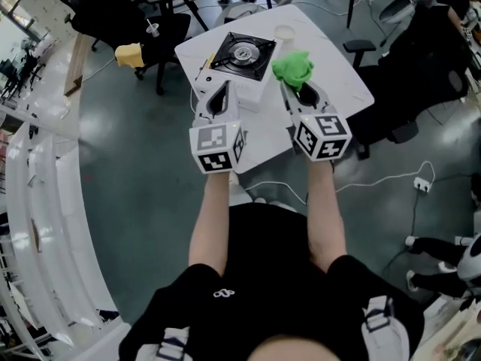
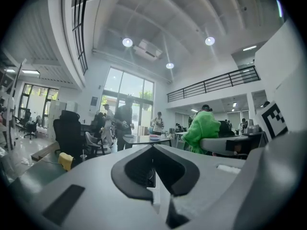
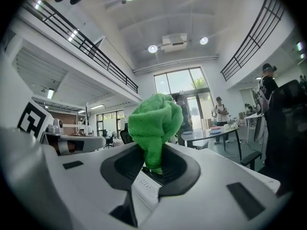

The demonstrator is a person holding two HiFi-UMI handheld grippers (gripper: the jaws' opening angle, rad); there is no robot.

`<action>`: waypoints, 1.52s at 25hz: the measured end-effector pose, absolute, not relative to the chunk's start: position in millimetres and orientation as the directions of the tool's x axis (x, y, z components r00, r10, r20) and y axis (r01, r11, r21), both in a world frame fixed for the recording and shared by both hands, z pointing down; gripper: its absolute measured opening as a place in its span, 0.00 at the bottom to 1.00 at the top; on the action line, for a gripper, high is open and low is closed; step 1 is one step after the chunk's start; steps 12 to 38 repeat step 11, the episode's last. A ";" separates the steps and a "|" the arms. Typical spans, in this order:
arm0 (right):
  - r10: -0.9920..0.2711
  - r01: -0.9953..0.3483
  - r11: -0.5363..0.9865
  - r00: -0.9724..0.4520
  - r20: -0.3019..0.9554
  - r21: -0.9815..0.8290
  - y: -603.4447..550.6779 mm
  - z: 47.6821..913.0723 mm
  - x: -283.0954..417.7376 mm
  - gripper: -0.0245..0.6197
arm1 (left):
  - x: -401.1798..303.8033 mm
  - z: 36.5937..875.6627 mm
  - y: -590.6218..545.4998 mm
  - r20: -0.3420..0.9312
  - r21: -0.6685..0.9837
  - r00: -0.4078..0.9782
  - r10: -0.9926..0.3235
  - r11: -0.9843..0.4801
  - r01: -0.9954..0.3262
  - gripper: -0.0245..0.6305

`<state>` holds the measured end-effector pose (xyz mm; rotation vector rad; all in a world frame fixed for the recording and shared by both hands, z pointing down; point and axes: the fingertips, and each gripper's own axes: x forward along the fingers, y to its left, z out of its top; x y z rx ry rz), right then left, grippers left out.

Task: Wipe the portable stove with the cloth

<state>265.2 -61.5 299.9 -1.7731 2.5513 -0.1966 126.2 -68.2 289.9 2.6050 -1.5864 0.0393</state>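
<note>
In the right claw point(image 3: 153, 163), shut tight, the green cloth point(image 3: 154, 121): pinched at its lower fold, the bunched rest standing up above the jaws. In the left claw point(image 2: 153, 152), nothing; jaws together and empty.

From the head view, both claws raised over the near part of the white table point(image 1: 342, 77). Just beyond them, flat on the table, the portable stove point(image 1: 242, 56), burner up. Cloth in front of its right corner, seemingly not yet touching. Wiping probably not begun.

On handling: soft, light and fluffy, so little danger of slipping out, but also floppy. Better to press the loose bunch flat on the stove top and drag it than to poke with the jaw tips. No need to regrip; present hold near one end good enough, by the look. As for the stove, probably stiff metal and rather light, so likely to slide under the strokes. Worth steadying at its near left edge with the left claw, away from the burner ring.
</note>
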 end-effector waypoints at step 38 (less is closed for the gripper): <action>-0.939 -0.938 0.335 -0.340 0.046 -0.091 -56.9 295.5 274.7 0.16 | 138.1 286.0 -67.5 0.054 0.068 0.482 -0.875 -0.478 -0.876 0.04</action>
